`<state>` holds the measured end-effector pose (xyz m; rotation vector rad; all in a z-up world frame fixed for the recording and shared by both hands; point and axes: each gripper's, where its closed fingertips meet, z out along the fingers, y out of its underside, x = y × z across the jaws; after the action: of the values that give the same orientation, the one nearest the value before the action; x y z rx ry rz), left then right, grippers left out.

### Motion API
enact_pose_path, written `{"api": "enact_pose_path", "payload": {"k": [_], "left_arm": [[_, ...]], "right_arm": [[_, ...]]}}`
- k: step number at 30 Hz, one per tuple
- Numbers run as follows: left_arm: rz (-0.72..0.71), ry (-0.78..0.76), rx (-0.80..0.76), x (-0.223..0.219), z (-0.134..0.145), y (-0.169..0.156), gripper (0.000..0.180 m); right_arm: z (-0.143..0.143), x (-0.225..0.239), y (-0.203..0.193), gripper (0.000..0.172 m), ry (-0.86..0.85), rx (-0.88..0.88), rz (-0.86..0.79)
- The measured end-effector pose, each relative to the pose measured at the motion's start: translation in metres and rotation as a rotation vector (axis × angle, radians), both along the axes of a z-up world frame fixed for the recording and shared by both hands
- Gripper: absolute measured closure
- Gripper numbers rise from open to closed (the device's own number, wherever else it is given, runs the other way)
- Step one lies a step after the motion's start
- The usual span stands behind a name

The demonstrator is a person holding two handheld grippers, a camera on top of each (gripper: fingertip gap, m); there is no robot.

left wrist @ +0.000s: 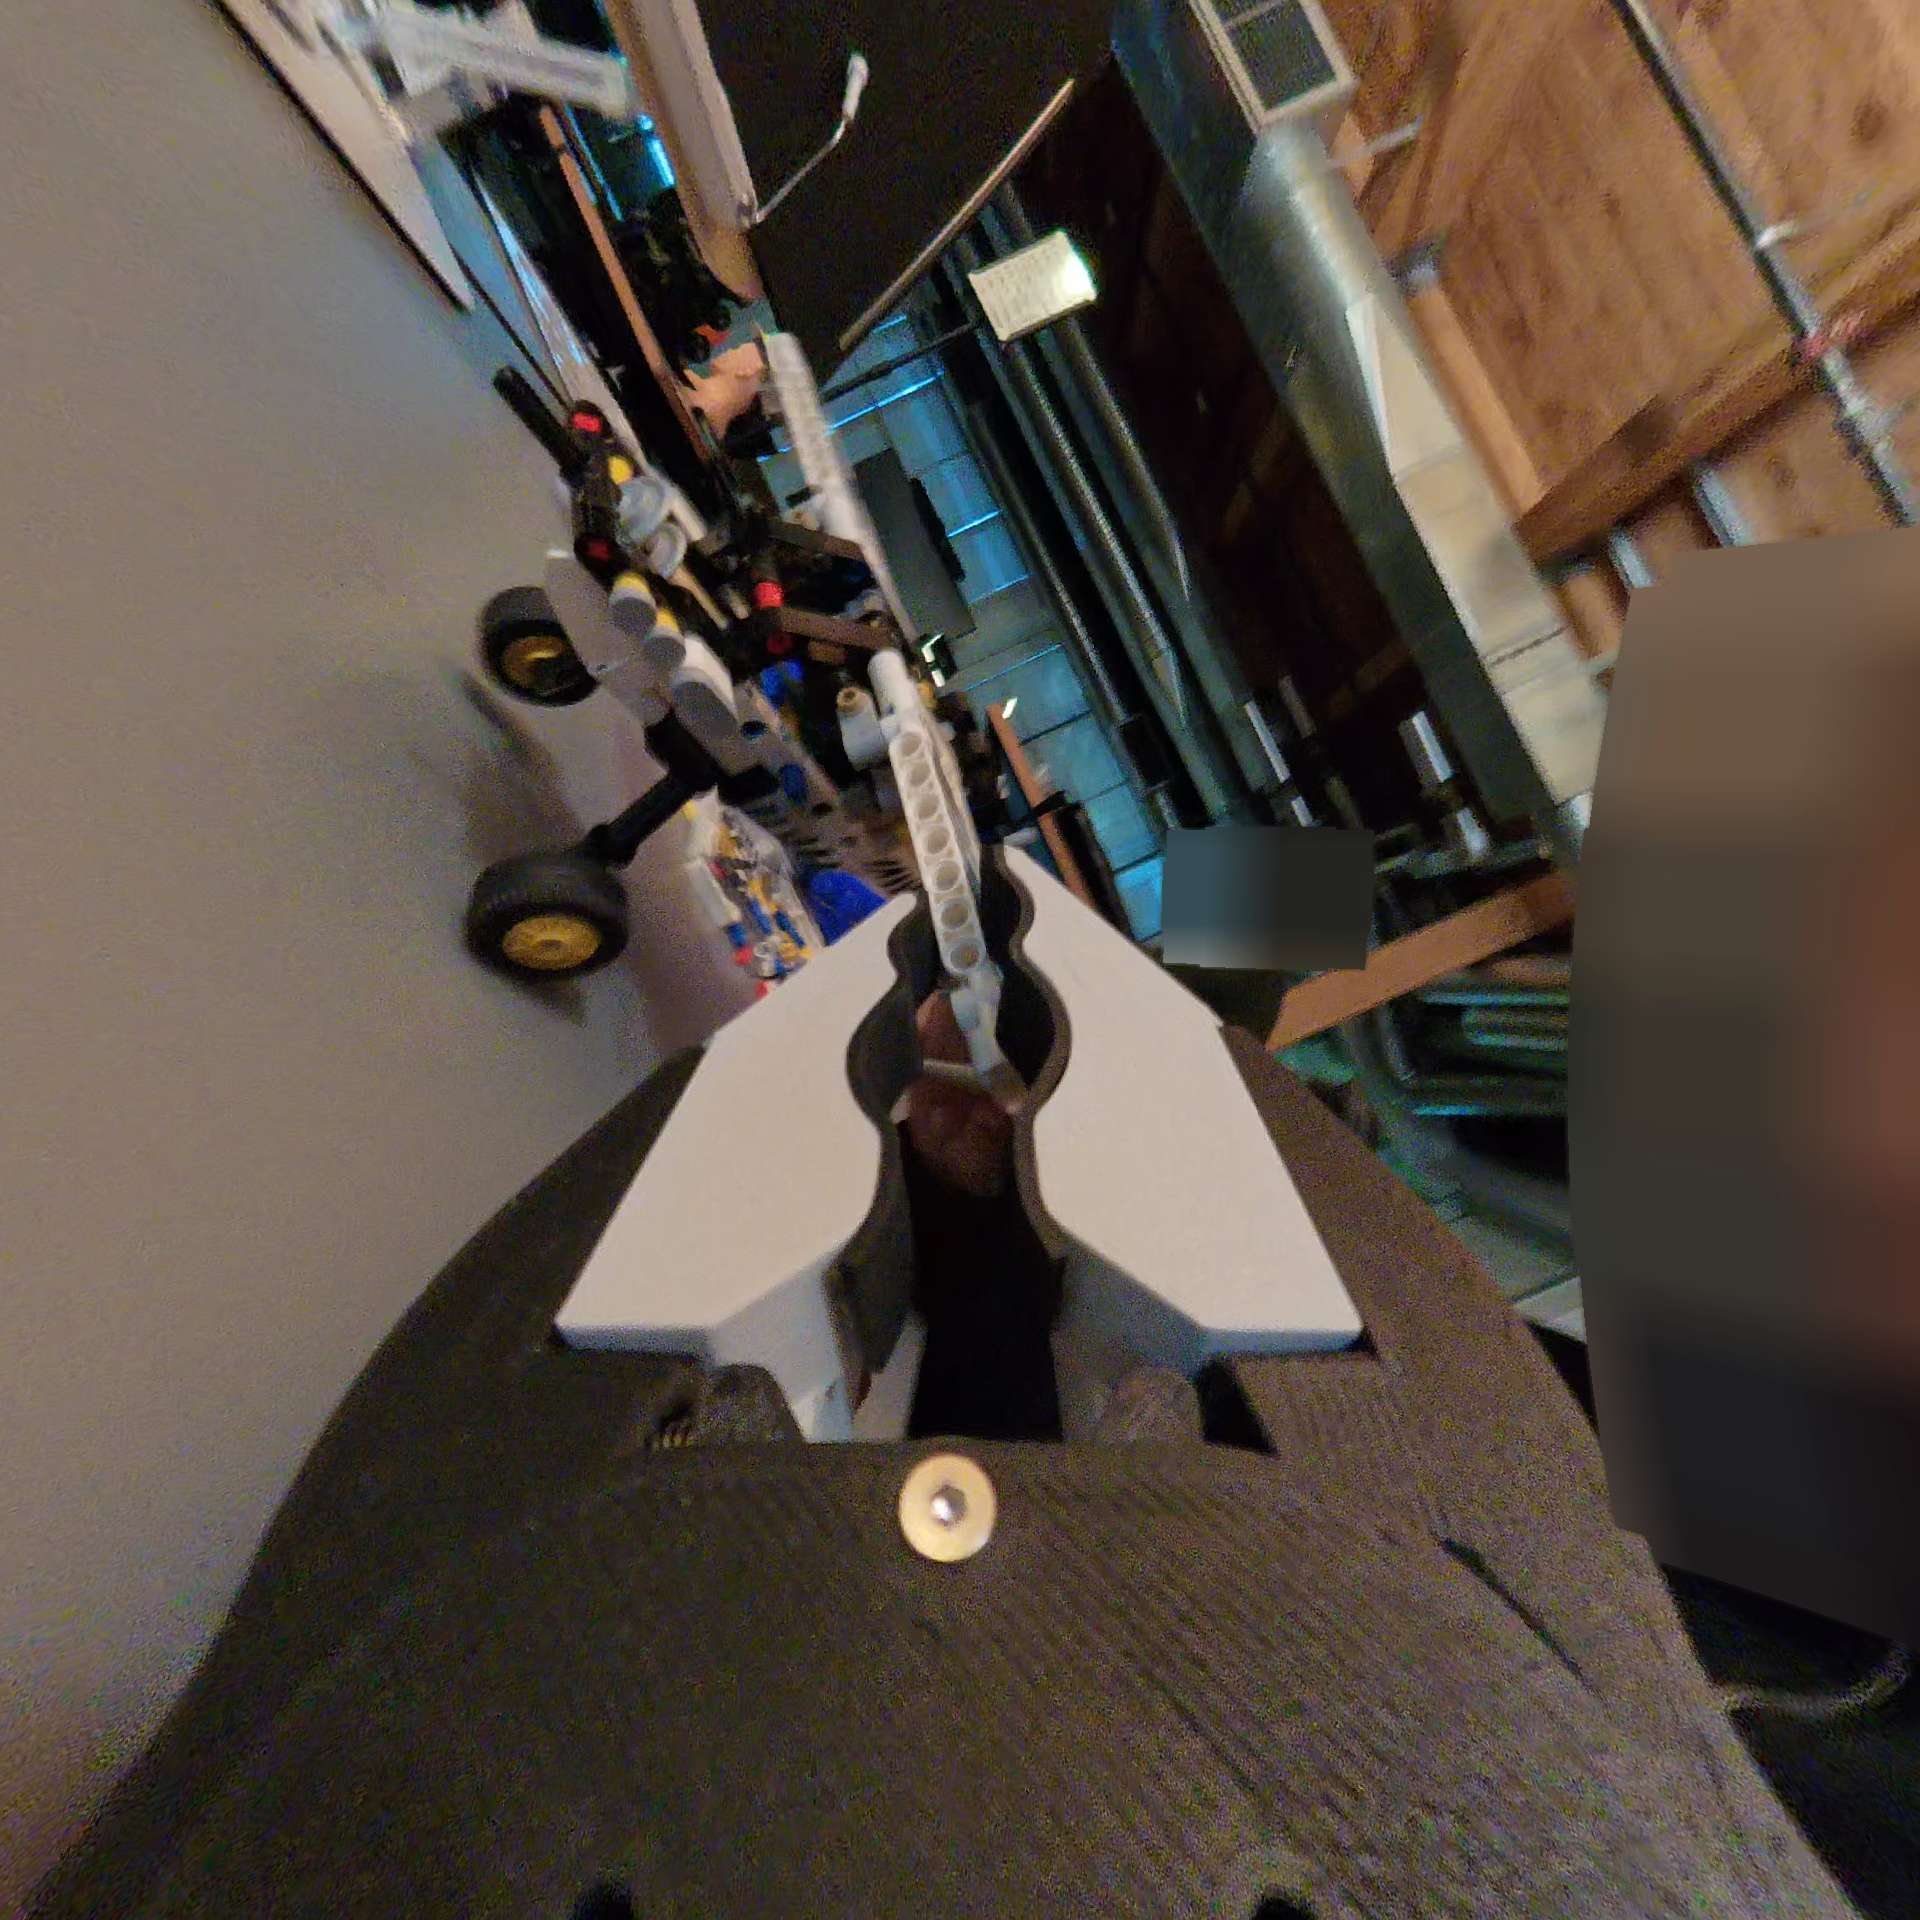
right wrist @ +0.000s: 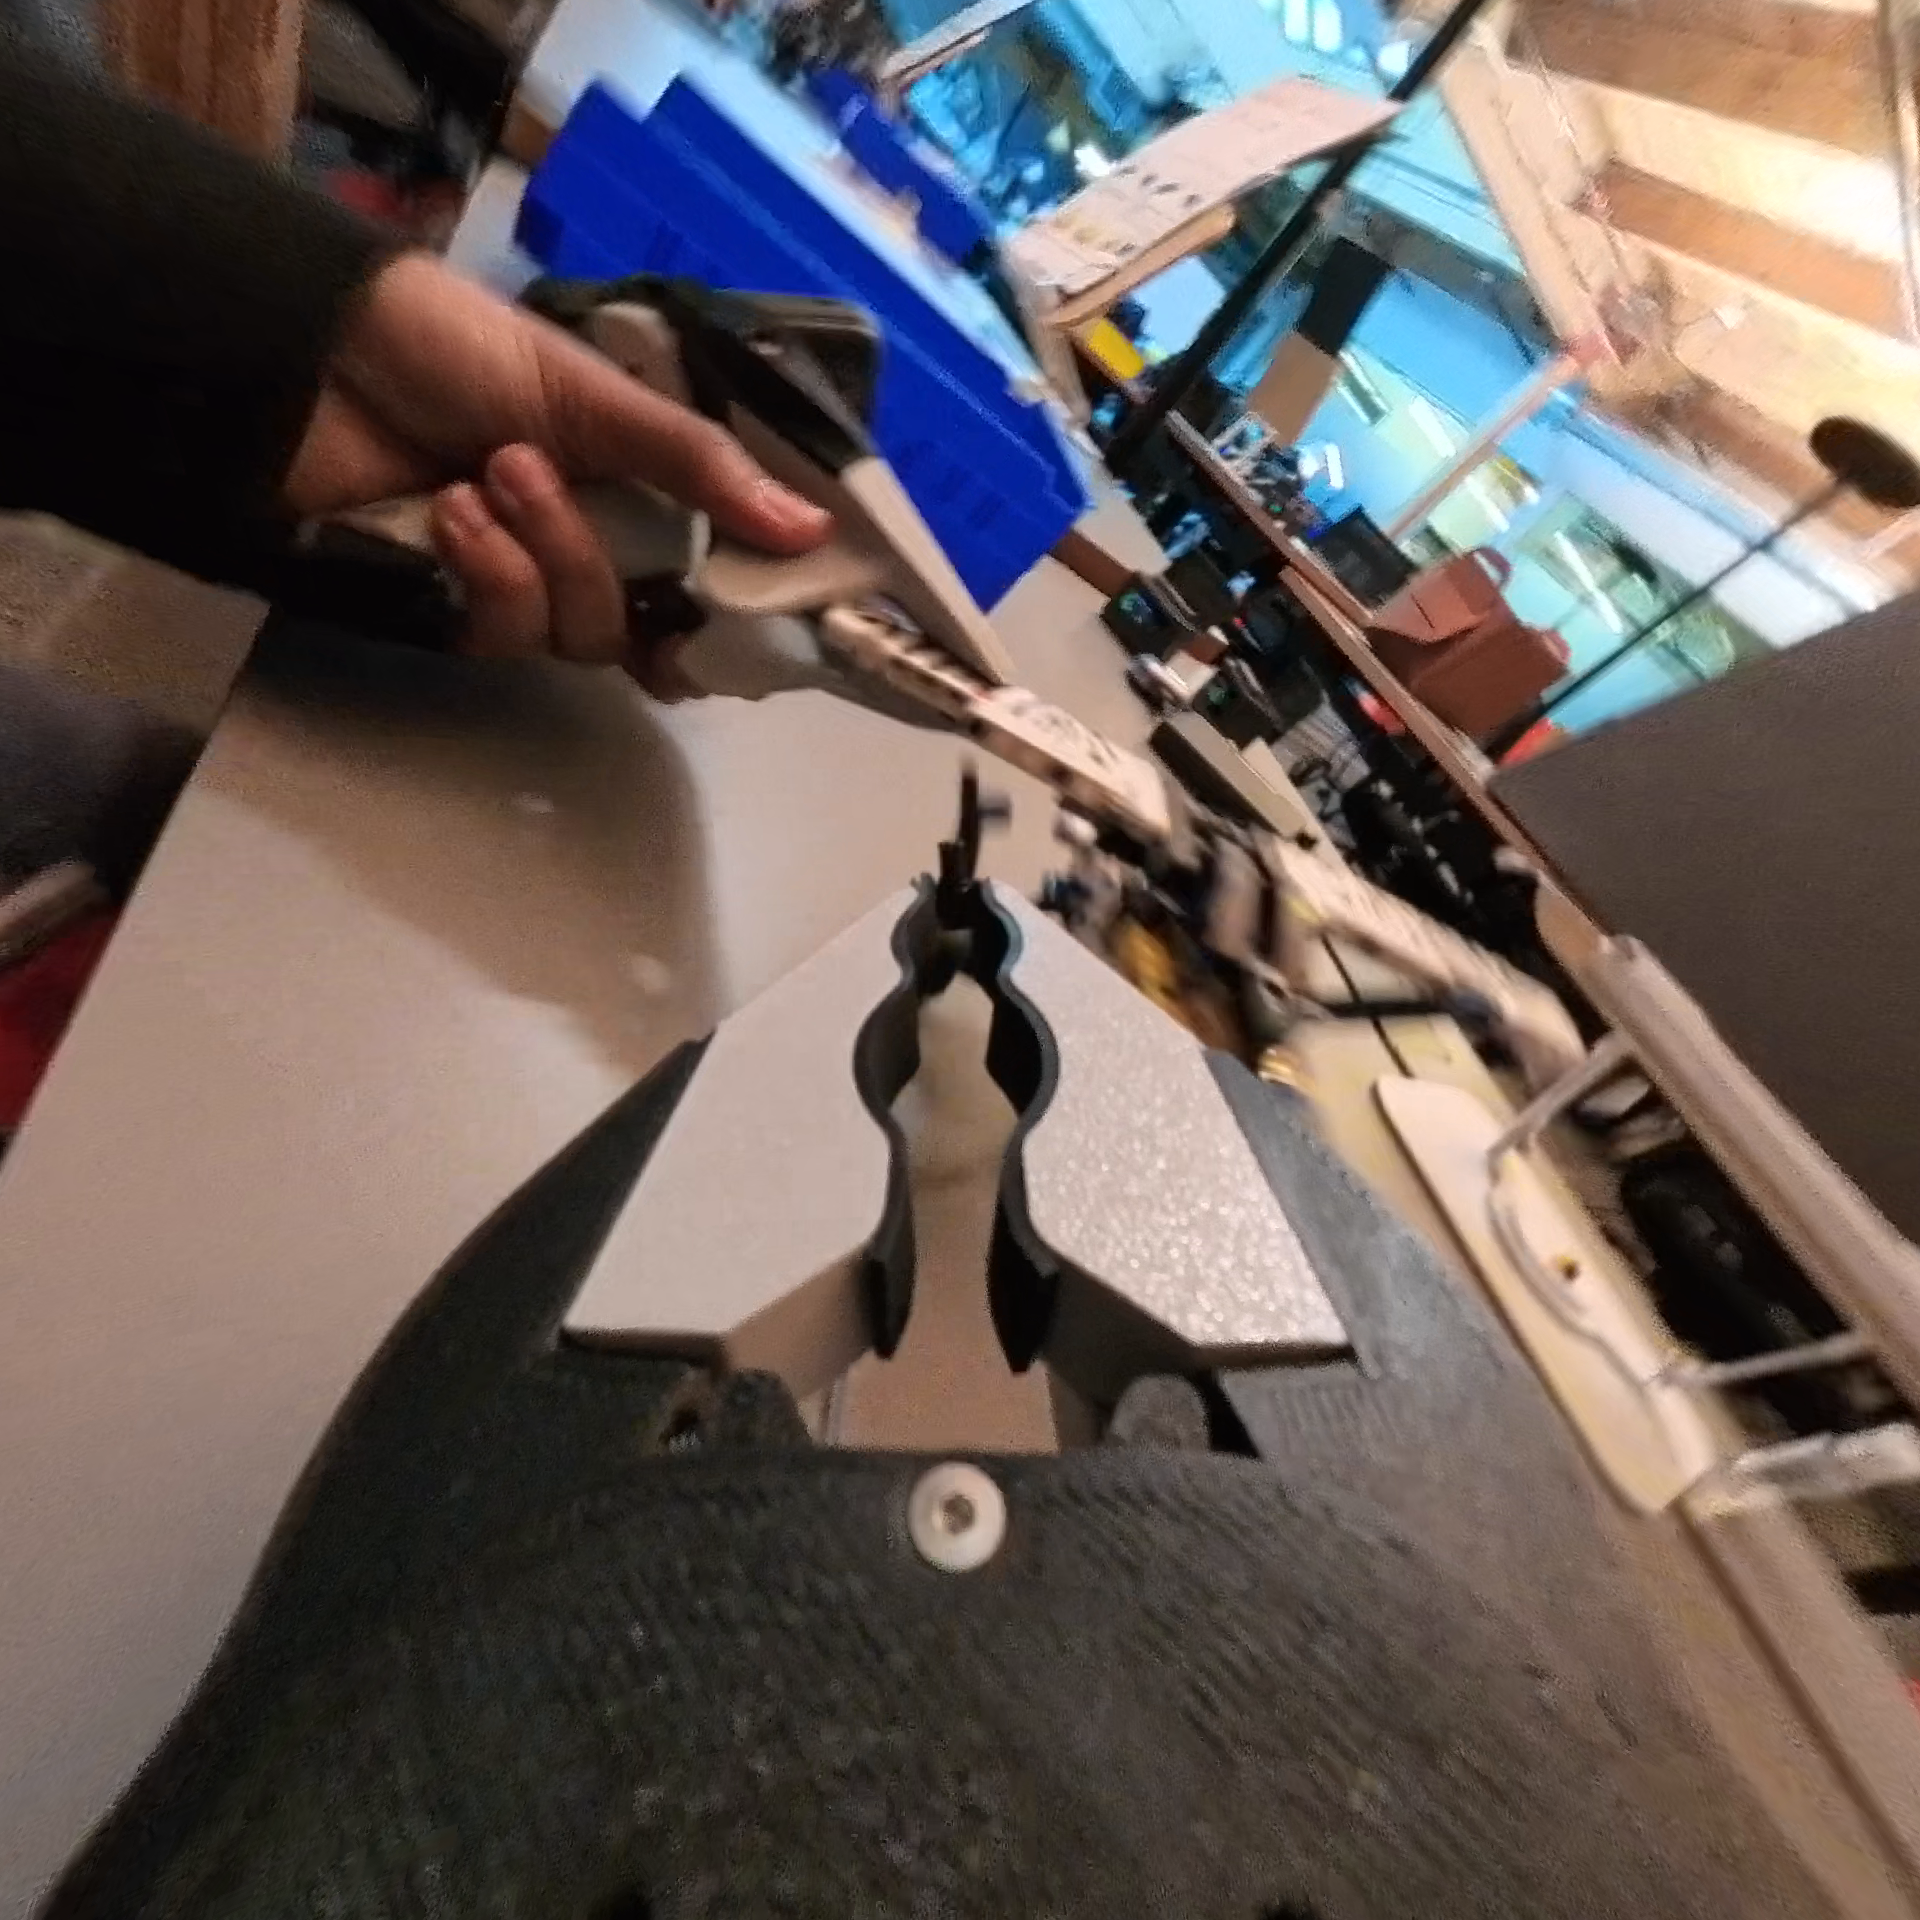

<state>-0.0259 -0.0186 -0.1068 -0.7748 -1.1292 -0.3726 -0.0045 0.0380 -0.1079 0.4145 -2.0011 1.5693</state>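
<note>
Left tongs point(left wrist: 961, 935) clamp a white holed beam point(left wrist: 940, 831) pointing toward eleven o'clock; right tongs point(right wrist: 961, 925) pinch a small black pin point(right wrist: 961, 862) above the counter point(right wrist: 416, 935).

White holed beam point(left wrist: 940, 831) clamped between jaws, wheeled brick model point(left wrist: 644, 665) beyond on grey table point(left wrist: 208, 727)

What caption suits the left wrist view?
Left gripper clamps a white holed beam beside a wheeled toy model.

A grey table point(right wrist: 312, 1039) stands before cluttered shelves point(right wrist: 1299, 499); wooden ceiling boards point(left wrist: 1610, 260) and a metal duct point(left wrist: 1320, 343) show above.
</note>
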Motion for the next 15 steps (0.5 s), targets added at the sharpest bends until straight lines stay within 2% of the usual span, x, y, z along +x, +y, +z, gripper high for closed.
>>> {"api": "enact_pose_path", "payload": {"k": [1,4,6,9,15], "left_arm": [[0.030,0.012,-0.050,0.000,-0.003,-0.011,0.175],[0.043,-0.014,-0.187,0.003,-0.017,-0.014,0.174],[0.027,-0.002,-0.121,0.003,-0.010,-0.013,0.174],[0.006,0.003,-0.114,0.003,-0.009,-0.005,0.174],[0.051,-0.006,-0.083,-0.005,-0.009,-0.010,0.173]], "right_arm": [[0.001,0.000,0.006,0.167,-0.038,-0.025,0.005],[0.006,0.006,0.009,0.167,-0.037,-0.054,0.006],[0.000,0.008,0.006,0.167,-0.009,-0.032,-0.007],[-0.007,0.007,0.007,0.167,0.038,-0.011,-0.036],[-0.014,0.010,0.024,0.167,-0.006,-0.027,-0.075]]}}
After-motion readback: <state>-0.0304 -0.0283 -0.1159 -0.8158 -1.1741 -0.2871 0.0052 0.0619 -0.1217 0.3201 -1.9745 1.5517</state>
